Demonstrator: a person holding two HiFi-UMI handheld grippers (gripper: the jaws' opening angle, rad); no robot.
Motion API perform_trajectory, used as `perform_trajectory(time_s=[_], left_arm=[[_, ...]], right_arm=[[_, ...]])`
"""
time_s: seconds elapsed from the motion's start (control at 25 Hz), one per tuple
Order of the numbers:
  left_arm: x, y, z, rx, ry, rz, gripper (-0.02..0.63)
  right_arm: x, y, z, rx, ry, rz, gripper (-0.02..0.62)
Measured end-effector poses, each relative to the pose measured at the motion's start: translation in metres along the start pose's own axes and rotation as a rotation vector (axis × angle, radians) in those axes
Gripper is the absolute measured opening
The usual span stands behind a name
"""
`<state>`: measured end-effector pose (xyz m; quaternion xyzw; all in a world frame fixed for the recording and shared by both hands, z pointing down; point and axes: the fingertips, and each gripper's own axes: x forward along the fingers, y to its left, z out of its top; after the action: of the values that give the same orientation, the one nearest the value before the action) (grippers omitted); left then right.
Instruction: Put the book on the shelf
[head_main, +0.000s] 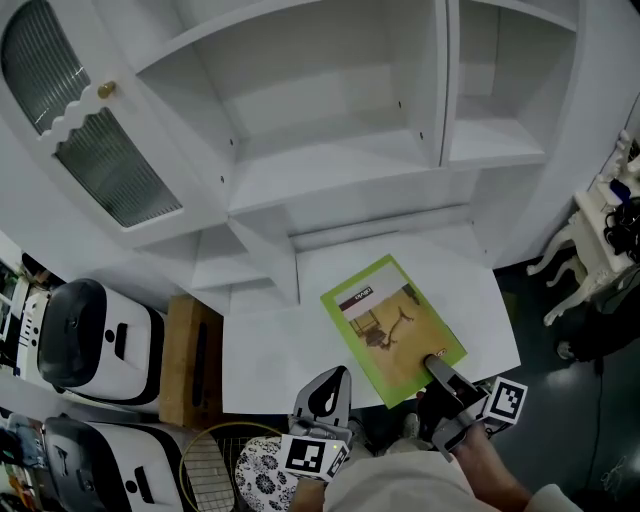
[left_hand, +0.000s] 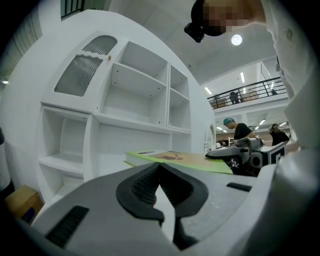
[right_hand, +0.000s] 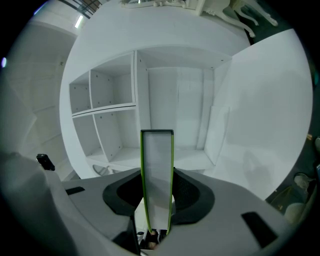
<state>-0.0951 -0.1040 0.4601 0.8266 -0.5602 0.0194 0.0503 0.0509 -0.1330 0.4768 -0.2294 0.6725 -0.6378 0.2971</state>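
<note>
Right claw (head_main: 432, 362) was clamped on the near edge of the book (head_main: 390, 325). In the right gripper view the two dark pads pressed on both covers, and the green-edged book (right_hand: 157, 165) stood out between them toward the shelf unit (right_hand: 125, 105). The book lay flat, with its green cover and brown picture facing up. It was over the white surface (head_main: 270, 340) in front of the shelf unit (head_main: 340, 150), and not yet in any compartment. Whether it touched the surface, I could not tell.

Left claw (head_main: 335, 378) was beside the right one, on its left, and apart from the book. In the left gripper view its jaws were together, tip to tip, with nothing between them (left_hand: 160, 167). The book (left_hand: 175, 159) showed behind them, level, with the right claw (left_hand: 225, 154) on its end.

Farther out, the compartments of the shelf unit stood open and white. A cabinet door with ribbed glass (head_main: 95, 130) was at the upper left, and a wooden box (head_main: 190, 360) stood beside the surface.
</note>
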Motion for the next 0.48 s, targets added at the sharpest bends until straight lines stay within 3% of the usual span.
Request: perform_trajectory(time_s=[0.48], left_arm=[[0.016,0.034,0.012,0.021,0.034,-0.033,0.003]], right_arm=[[0.021,0.042,-0.003,-0.003,-0.044,-0.014,0.147]])
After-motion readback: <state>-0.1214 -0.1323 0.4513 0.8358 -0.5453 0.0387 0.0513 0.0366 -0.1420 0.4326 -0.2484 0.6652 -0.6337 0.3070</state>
